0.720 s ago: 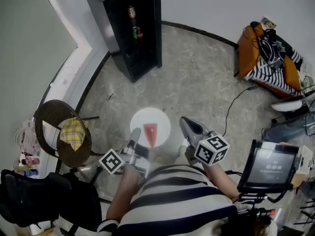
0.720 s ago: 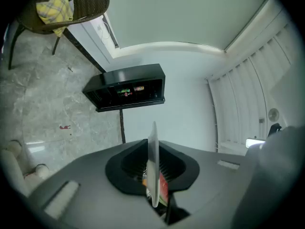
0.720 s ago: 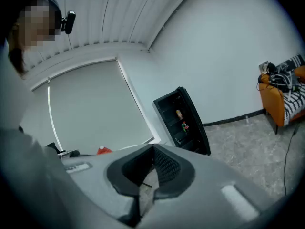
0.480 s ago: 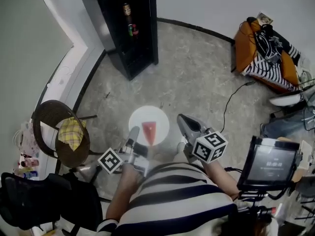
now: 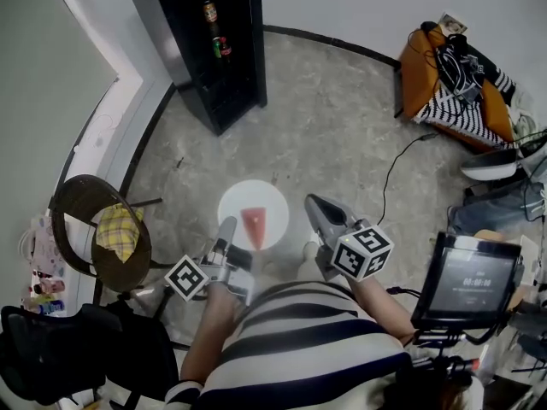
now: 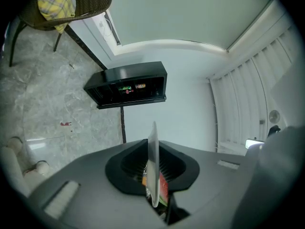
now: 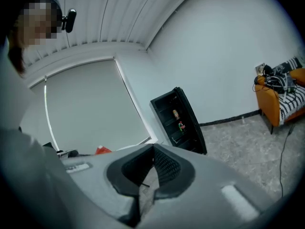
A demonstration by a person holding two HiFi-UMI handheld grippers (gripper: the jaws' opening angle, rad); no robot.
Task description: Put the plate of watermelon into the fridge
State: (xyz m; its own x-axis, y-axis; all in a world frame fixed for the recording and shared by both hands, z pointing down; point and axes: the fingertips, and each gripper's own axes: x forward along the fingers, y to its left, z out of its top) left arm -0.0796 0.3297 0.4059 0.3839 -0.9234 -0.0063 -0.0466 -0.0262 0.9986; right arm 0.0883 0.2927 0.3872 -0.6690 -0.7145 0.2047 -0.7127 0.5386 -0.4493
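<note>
Head view, left hand-held gripper point(image 5: 226, 229): it is clamped on the near rim of the plate point(image 5: 248, 190), which it carries level over the floor point(image 5: 342, 126).
Head view, watermelon point(image 5: 254, 225): one red wedge lies loose near the plate's middle.
Head view, right hand-held gripper point(image 5: 313, 202): it is just beside the plate and apart from it, carrying nothing.
Head view, fridge point(image 5: 231, 75): black, standing against the wall, well apart from the plate, open, with cans on its shelves.
Head view, room: grey stone floor; a wicker chair point(image 5: 77, 199) with a yellow cloth point(image 5: 115, 231) at the left; an orange chair point(image 5: 419, 79) piled with cables at the right.
Left gripper view, jaws: they are closed on the plate's edge, which is seen edge-on, with red fruit just behind it.
Left gripper view, handling: the plate looks stiff, smooth and breakable, and probably light. A one-sided rim grip will likely let it tip. The wedge looks wet and likely to slide, so a level carry suits it. A second hold on the opposite rim would steady it.
Right gripper view, jaws: they are drawn together to a narrow slit with nothing between them.
Right gripper view, fridge: it is visible ahead, with shelf space free for the plate.
</note>
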